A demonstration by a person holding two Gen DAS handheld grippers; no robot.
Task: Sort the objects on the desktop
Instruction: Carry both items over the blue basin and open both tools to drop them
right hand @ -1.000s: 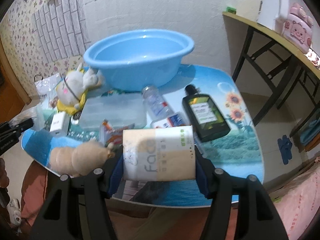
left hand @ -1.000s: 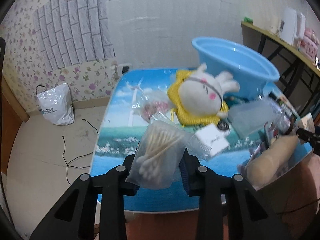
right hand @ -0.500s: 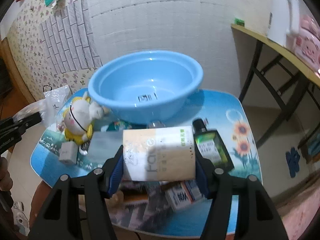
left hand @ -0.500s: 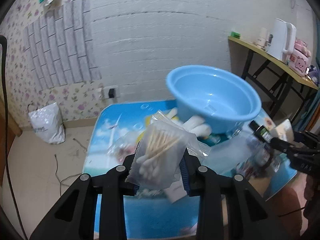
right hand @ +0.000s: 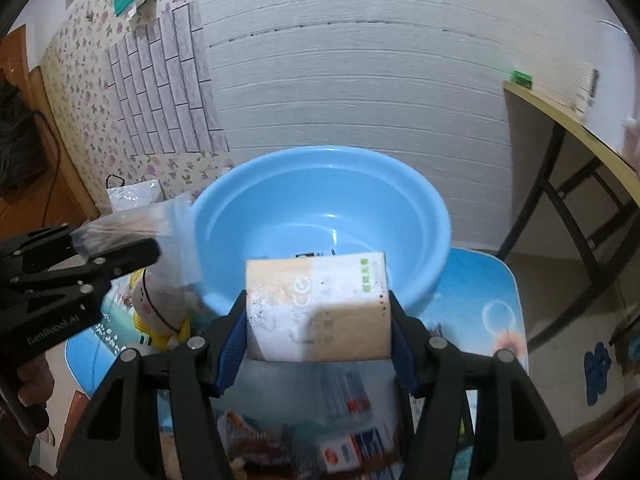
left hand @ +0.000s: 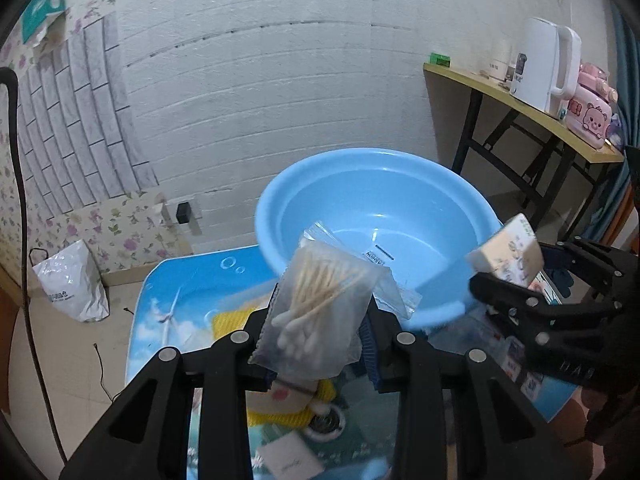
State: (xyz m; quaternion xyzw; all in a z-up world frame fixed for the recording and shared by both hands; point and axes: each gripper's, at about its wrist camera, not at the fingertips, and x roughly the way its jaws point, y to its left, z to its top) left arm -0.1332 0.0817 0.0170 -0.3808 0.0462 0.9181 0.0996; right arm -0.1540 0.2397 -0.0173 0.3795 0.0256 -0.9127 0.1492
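Holding stuff in both hands right now: left gripper (left hand: pixel 320 320) is clamped tight on a clear swab bag (left hand: pixel 316 312), right gripper (right hand: pixel 318 328) sits about half open, squeezing a tissue pack (right hand: pixel 318 306) between its blue pads. Both hang up off the table (right hand: pixel 492 308), right at the near rim of the blue basin (right hand: pixel 320 216). A plush toy (right hand: pixel 160 300) and small boxes lie below, pretty blurry.

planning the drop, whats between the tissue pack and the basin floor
Nothing: in the right wrist view the tissue pack hangs before the basin, whose floor looks bare.
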